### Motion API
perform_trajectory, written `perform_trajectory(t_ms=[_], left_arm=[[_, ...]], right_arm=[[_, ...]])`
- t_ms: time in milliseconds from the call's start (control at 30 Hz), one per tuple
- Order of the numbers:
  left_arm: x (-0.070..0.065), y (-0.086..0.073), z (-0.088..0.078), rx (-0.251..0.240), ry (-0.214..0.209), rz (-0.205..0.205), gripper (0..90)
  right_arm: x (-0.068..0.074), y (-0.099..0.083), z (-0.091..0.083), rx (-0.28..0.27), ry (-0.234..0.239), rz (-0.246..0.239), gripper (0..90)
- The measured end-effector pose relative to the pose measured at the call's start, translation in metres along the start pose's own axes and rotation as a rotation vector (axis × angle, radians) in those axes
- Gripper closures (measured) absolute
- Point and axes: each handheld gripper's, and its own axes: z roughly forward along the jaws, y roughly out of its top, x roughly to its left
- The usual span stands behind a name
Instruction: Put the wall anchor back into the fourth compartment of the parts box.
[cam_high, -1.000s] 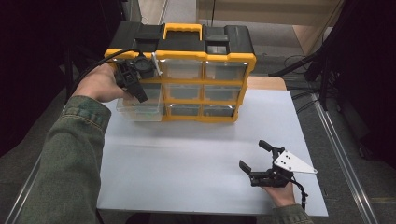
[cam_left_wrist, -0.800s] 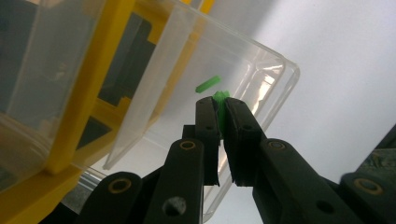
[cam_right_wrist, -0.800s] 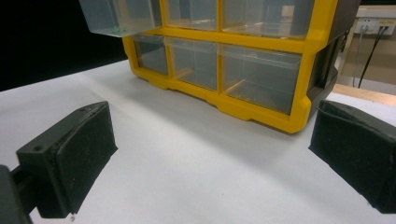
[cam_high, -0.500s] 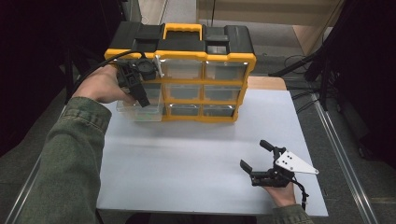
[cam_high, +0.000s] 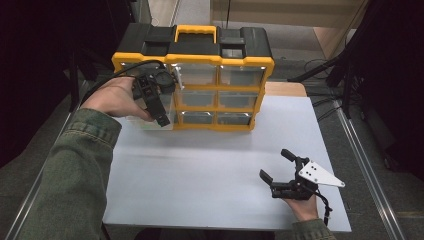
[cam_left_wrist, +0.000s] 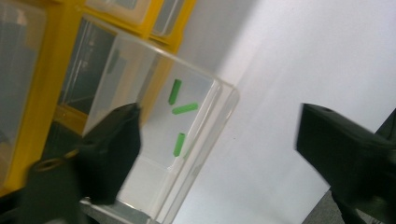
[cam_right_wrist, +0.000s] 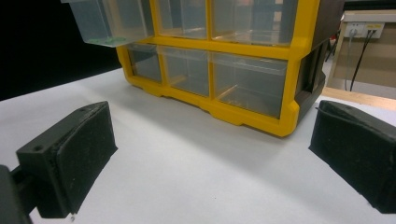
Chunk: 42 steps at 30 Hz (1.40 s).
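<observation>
A yellow and black organizer (cam_high: 195, 55) with clear drawers stands at the back of the white table (cam_high: 210, 165). One clear drawer (cam_left_wrist: 154, 74) on its left side is pulled out and holds three small green pieces (cam_left_wrist: 184, 108). My left gripper (cam_left_wrist: 218, 112) is open, and the drawer's front corner lies between its jaws, which do not touch it. In the high view the left gripper (cam_high: 159, 107) sits at that drawer (cam_high: 145, 122). My right gripper (cam_high: 275, 164) rests open near the table's front right, facing the organizer (cam_right_wrist: 252, 98), with nothing between its jaws.
The organizer's other drawers (cam_right_wrist: 243, 77) are shut and look empty. A wooden surface (cam_high: 285, 89) shows behind the table at the right. Metal rails (cam_high: 370, 175) run along the table's right side.
The left hand and gripper have shifted slightly at the pulled-out drawer. The right gripper has not moved.
</observation>
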Motion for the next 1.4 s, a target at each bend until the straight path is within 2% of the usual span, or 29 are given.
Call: perform_trajectory(t_ms=[133, 233, 367, 567, 667, 767, 933, 1100, 1200, 1267, 1400], left_arm=[[-0.011, 0.006, 0.001, 0.010, 0.007, 0.023, 4.1], [-0.022, 0.010, 0.000, -0.014, 0.005, 0.048, 4.2], [-0.039, 0.017, 0.004, -0.017, 0.013, 0.083, 4.2], [-0.062, 0.020, 0.016, -0.030, 0.015, 0.117, 4.3], [-0.071, 0.018, 0.025, -0.018, 0.020, 0.123, 4.4], [-0.076, 0.013, 0.036, -0.015, 0.007, 0.120, 4.5], [-0.083, 0.007, 0.055, 0.002, 0.023, 0.119, 4.5], [-0.088, 0.000, 0.074, 0.000, 0.007, 0.121, 4.6], [-0.092, -0.007, 0.085, -0.001, 0.012, 0.134, 4.6], [-0.093, -0.013, 0.095, 0.010, 0.026, 0.127, 4.6], [-0.095, -0.024, 0.112, 0.018, 0.013, 0.122, 4.6]], right_arm=[[0.000, 0.000, -0.001, -0.002, -0.003, 0.005, 0.2], [0.000, 0.000, -0.001, -0.004, -0.004, 0.005, 0.2], [0.000, 0.000, -0.001, -0.007, -0.003, 0.002, 0.2], [0.000, 0.000, -0.001, -0.003, -0.001, 0.000, 0.2], [0.000, 0.000, -0.001, -0.003, -0.001, 0.001, 0.2], [0.000, 0.000, -0.001, -0.002, -0.001, 0.001, 0.2], [0.000, 0.000, 0.000, -0.004, -0.002, -0.002, 0.2], [0.000, 0.000, 0.000, -0.004, -0.002, -0.004, 0.2], [0.000, 0.000, 0.000, -0.001, -0.002, -0.001, 0.2], [0.000, 0.000, 0.000, -0.001, -0.002, -0.003, 0.2], [0.000, 0.000, 0.001, 0.001, -0.003, -0.006, 0.2]])
